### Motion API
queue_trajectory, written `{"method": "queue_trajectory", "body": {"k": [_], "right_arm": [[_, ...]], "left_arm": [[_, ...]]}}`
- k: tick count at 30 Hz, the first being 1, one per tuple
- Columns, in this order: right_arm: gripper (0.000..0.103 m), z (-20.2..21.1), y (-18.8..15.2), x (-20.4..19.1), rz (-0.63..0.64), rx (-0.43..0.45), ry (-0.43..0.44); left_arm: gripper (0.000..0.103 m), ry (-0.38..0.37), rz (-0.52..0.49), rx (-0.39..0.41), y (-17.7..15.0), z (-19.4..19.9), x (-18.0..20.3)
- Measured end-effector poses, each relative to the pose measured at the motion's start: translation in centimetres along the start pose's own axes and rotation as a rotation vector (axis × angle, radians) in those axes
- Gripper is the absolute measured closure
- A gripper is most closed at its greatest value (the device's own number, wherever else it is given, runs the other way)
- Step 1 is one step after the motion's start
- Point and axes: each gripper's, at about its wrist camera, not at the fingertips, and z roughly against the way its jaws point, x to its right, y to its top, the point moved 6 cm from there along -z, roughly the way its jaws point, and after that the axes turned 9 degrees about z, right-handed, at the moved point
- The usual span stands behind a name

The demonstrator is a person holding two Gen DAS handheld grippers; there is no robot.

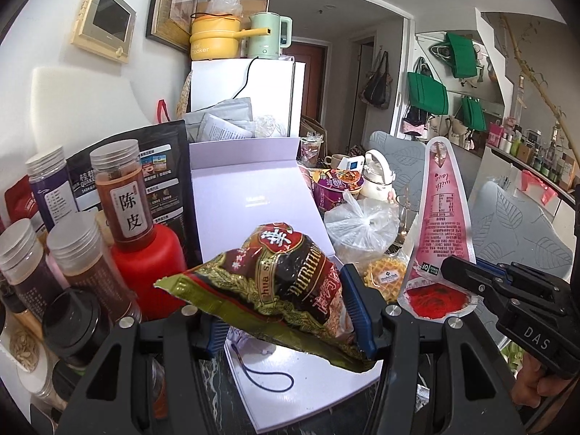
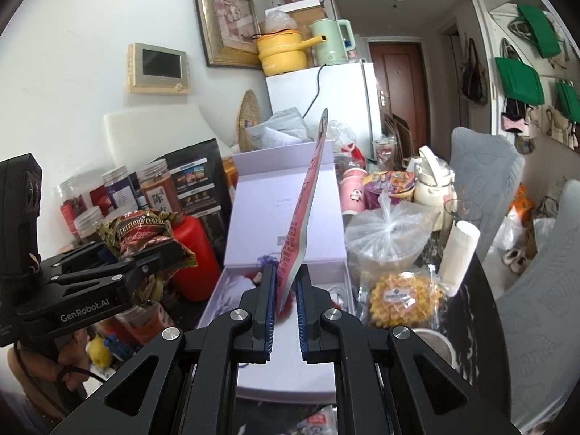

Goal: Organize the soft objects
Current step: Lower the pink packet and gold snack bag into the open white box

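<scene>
Your left claw (image 1: 290, 311) points slightly downward over the open white cardboard box (image 1: 253, 195), its blue pads clamped on a crinkled gold-and-brown foil cereal packet (image 1: 290, 282) that hangs tilted between them, above the box's lid. Your right claw (image 2: 286, 301) is clenched on the lower end of a flat pink triangular sachet (image 2: 304, 203), holding it upright and edge-on above the box's open tray. In the left view the sachet's printed face shows, red at its base. Both packets are clear of the table (image 2: 467, 290).
</scene>
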Motion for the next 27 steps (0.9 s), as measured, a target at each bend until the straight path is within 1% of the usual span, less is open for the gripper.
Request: {"method": "queue_trajectory", "body": {"k": [6, 12, 19, 27], "right_arm": [[0.092, -2.1, 0.1, 0.7, 0.006, -0.025, -0.003], [0.092, -4.5, -0.8, 0.8, 0.017, -0.077, 0.000], [0.092, -6.9, -2.9, 1.2, 0.034, -0.154, -0.013], [0.092, -8.8, -5.2, 0.7, 0.067, -0.234, -0.010]], "left_arm": [[0.048, 0.018, -0.001, -0.011, 0.4, -2.2, -0.6], [0.048, 0.043, -0.004, -0.059, -0.6, -4.6, -1.2], [0.048, 0.067, 0.006, -0.124, -2.7, -7.0, -2.2], [0.048, 0.078, -0.003, -0.182, -5.1, -8.7, -2.4]]}}
